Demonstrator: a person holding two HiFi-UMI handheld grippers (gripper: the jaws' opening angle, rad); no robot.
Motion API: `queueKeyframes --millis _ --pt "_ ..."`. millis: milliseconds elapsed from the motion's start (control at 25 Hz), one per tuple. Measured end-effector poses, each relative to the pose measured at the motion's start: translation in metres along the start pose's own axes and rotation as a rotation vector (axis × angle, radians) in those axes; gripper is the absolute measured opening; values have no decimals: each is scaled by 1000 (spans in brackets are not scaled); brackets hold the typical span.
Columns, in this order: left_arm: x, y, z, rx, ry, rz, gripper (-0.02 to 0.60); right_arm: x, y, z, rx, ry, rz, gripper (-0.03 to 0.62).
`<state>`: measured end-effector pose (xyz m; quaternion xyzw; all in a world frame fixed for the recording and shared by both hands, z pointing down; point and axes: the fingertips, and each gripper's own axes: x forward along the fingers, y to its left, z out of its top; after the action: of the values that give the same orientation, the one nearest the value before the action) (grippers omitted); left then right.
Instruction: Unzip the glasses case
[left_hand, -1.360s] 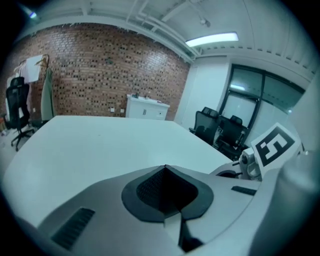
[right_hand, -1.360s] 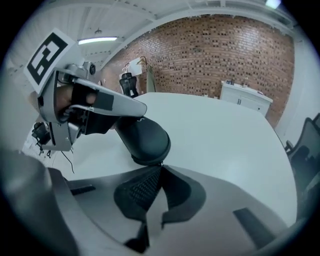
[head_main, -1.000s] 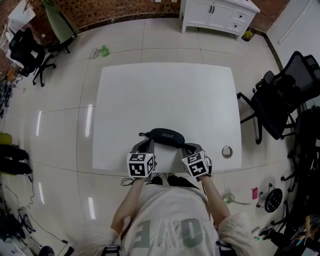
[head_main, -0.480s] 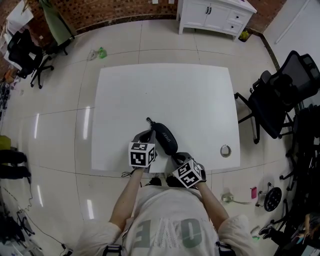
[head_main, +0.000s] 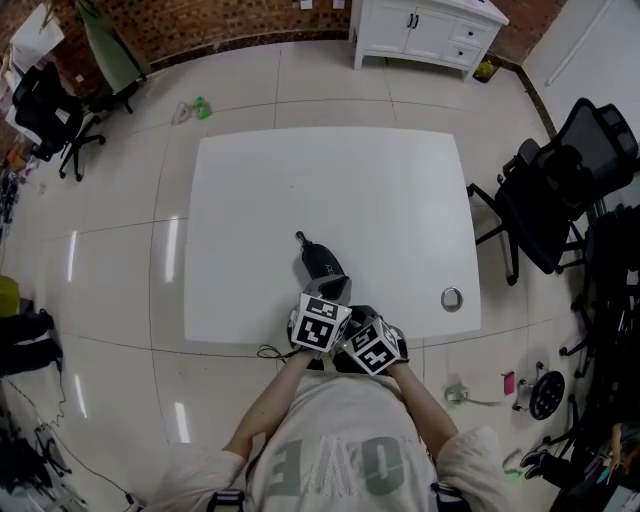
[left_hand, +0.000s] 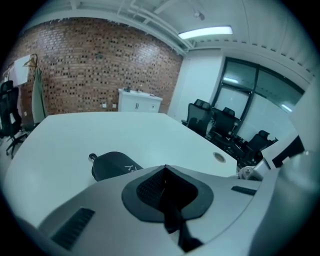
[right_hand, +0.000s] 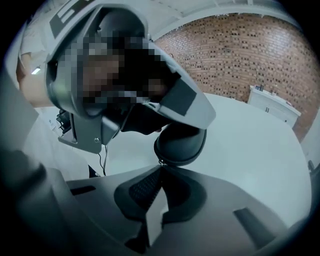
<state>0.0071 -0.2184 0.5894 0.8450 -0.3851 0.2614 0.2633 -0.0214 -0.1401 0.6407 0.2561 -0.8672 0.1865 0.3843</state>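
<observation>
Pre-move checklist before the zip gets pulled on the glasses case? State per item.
1. The glasses case lies flat on the table: ok.
2. The right gripper has its jaws shut on the zipper pull at the case's near end: ok, looks pinched.
3. The left gripper braces the case: cannot tell; its jaws are together and the case lies beyond them.
4. Zip seam in view along the pull path: cannot tell.
5. The grommet is apart from the case: ok, well to its right.
</observation>
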Motion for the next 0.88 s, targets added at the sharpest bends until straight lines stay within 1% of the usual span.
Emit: queueKeyframes --millis 80,160,200,280,400,480,560,680,800,880 --pt "0 1 0 1 -3 -1 5 -3 -6 -2 29 0 -16 0" --pt "0 1 0 10 -7 2 5 -6 -19 -5 70 -2 -50 0" --pt "-1 2 0 3 -11 0 5 -8 -26 -7 89 -5 -66 0" --pt "-2 2 -2 -37 -19 -12 5 -9 -40 -8 102 -9 -88 0" --pt "-4 3 -2 -87 -30 -26 5 -7 -56 -2 54 8 -110 0" --pt "-3 3 -2 -89 -31 -26 5 -4 -65 3 5 26 -107 1" --pt "-2 3 -1 -82 -29 -23 5 -1 -70 5 -19 31 -94 1" --pt "-2 3 -1 -96 -28 -30 5 -1 -70 5 -17 24 -80 0" --pt "-12 2 -2 -162 -55 -59 5 -1 -68 6 -32 30 -88 0" --pt "-28 -5 -14 -191 -60 -91 5 -1 -67 4 -12 23 -100 0"
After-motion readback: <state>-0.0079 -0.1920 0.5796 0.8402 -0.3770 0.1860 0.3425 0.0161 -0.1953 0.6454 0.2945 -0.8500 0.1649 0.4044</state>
